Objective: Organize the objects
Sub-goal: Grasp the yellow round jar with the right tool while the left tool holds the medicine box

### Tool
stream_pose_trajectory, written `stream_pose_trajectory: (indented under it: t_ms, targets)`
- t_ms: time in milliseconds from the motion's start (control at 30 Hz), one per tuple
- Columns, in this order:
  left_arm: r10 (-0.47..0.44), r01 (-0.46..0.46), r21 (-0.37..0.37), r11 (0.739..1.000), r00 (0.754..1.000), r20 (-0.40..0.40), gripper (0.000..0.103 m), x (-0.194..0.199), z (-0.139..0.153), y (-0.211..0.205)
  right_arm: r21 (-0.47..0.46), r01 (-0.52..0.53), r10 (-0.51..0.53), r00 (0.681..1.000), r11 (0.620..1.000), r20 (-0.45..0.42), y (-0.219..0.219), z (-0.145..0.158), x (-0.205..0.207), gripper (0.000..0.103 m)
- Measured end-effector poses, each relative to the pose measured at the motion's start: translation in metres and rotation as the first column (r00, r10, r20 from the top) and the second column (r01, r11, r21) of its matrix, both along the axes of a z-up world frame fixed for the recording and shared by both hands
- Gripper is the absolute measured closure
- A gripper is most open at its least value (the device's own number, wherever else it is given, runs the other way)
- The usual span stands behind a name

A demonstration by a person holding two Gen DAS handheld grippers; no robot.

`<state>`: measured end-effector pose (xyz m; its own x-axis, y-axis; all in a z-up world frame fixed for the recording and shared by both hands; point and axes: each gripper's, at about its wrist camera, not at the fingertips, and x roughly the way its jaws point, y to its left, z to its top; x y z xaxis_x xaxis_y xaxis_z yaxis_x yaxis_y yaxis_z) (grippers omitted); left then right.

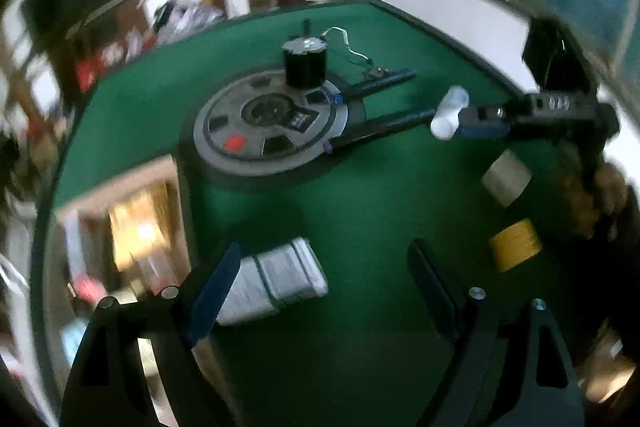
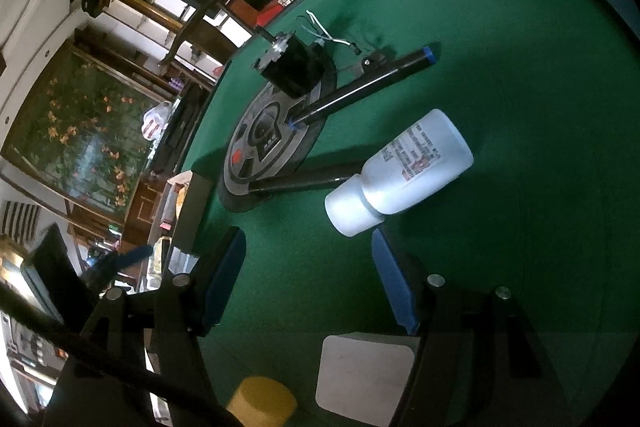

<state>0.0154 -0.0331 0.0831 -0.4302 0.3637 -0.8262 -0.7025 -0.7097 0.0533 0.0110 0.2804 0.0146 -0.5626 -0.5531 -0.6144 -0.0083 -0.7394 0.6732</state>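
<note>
The white plastic bottle with a printed label (image 2: 404,171) lies on its side on the green felt table (image 2: 520,247), its cap end just ahead of the right tool (image 2: 308,279) and touching the lower of two black tubes (image 2: 300,182) that rest against the grey round disc (image 2: 268,139). Being round and lying flat, it will likely roll if a finger pad nudges it off-centre, and a push could shove it into that tube and shift the disc and the black motor block (image 2: 294,69) on top of it (the thin wires behind look easy to snag too). In the left wrist view, the bottle sits at the tip of the right tool, but motion blur hides whether they touch.

The right tool stands wide, nothing between its blue pads, the bottle beyond them. The left tool (image 1: 324,287) is wide as well; a white flat packet (image 1: 276,279) lies on the table by its left finger, ungripped. A yellow cylinder (image 1: 516,245) and a pale block (image 1: 506,179) sit near the table's right edge.
</note>
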Motion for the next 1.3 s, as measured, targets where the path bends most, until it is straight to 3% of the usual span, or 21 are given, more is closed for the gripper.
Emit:
stream_pose_trajectory:
  t_ms: [67,167,267,367,433,467,500,533,700,800,867,933,1000,1100,1167,1200,1233,1300]
  targets:
    - [-0.083,0.084,-0.047,0.995,0.996,0.020,0.022,-0.008,-0.009,0.005,0.012,-0.001,0.001,1.000,1.000,0.001,-0.001,0.000,0.000,0.039]
    - [-0.151,0.169,-0.121,0.978,0.978,0.145,0.021,-0.023,-0.032,0.010,0.016,0.005,-0.005,1.000,1.000,0.004,0.000,-0.001,0.001,0.038]
    - [-0.185,0.205,-0.195,0.959,0.976,0.112,0.019,-0.023,-0.038,0.011,0.013,0.013,-0.013,1.000,1.000,0.009,0.002,-0.003,0.000,0.038]
    - [-0.181,0.210,-0.257,0.943,0.975,0.131,0.020,-0.020,-0.046,0.010,0.012,0.020,-0.021,1.000,1.000,0.016,0.003,-0.004,-0.001,0.038]
    - [-0.155,0.197,-0.338,0.920,0.977,0.147,0.031,-0.015,-0.061,0.011,0.014,0.022,-0.023,1.000,1.000,0.019,0.003,-0.004,-0.001,0.038]
    - [-0.158,0.195,-0.303,0.933,0.977,0.142,0.054,-0.013,-0.060,0.010,0.016,0.022,-0.023,1.000,1.000,0.019,0.002,-0.004,-0.001,0.039]
    - [-0.171,0.218,-0.277,0.936,0.968,0.186,0.067,-0.010,-0.063,0.011,0.018,0.022,-0.023,1.000,1.000,0.019,0.002,-0.004,-0.001,0.039]
    - [-0.179,0.230,-0.253,0.940,0.962,0.207,0.073,-0.005,-0.065,0.014,0.019,0.023,-0.023,1.000,1.000,0.020,0.002,-0.004,-0.001,0.039]
    - [-0.240,0.281,-0.247,0.927,0.953,0.183,0.073,0.024,-0.076,0.036,0.023,0.030,-0.030,0.999,0.999,0.027,0.002,-0.006,-0.002,0.039]
    - [-0.228,0.265,-0.251,0.931,0.959,0.167,0.069,0.029,-0.082,0.041,0.022,0.038,-0.038,0.999,0.999,0.024,0.004,-0.005,-0.001,0.039]
    - [-0.185,0.214,-0.269,0.939,0.974,0.128,0.053,0.030,-0.088,0.038,0.019,0.043,-0.043,0.999,0.999,0.021,0.005,-0.005,-0.001,0.039]
    - [-0.149,0.169,-0.272,0.947,0.985,0.091,0.044,0.028,-0.090,0.034,0.018,0.046,-0.046,0.999,0.999,0.019,0.007,-0.004,-0.001,0.039]
    - [-0.091,0.103,-0.235,0.967,0.994,0.060,0.041,0.028,-0.095,0.030,0.025,0.052,-0.053,0.999,0.998,0.015,0.008,-0.004,0.000,0.039]
    - [0.028,-0.024,-0.113,0.993,0.999,0.034,0.039,0.031,-0.103,0.022,0.062,0.070,-0.069,0.998,0.996,-0.008,0.008,0.000,0.002,0.039]
    - [0.061,-0.061,-0.081,0.995,0.998,-0.003,0.043,0.036,-0.106,0.021,0.114,0.099,-0.096,0.995,0.989,-0.033,0.008,0.004,0.006,0.039]
    - [0.061,-0.061,-0.062,0.996,0.998,-0.007,0.051,0.040,-0.105,0.020,0.148,0.123,-0.117,0.992,0.981,-0.048,0.008,0.007,0.009,0.039]
    - [0.057,-0.056,-0.033,0.998,0.998,0.012,0.073,0.041,-0.105,0.019,0.168,0.144,-0.135,0.989,0.975,-0.059,0.009,0.008,0.011,0.039]
    - [0.080,-0.081,0.024,0.996,0.996,0.050,0.073,0.041,-0.102,0.015,0.208,0.200,-0.187,0.979,0.957,-0.081,0.011,0.013,0.020,0.039]
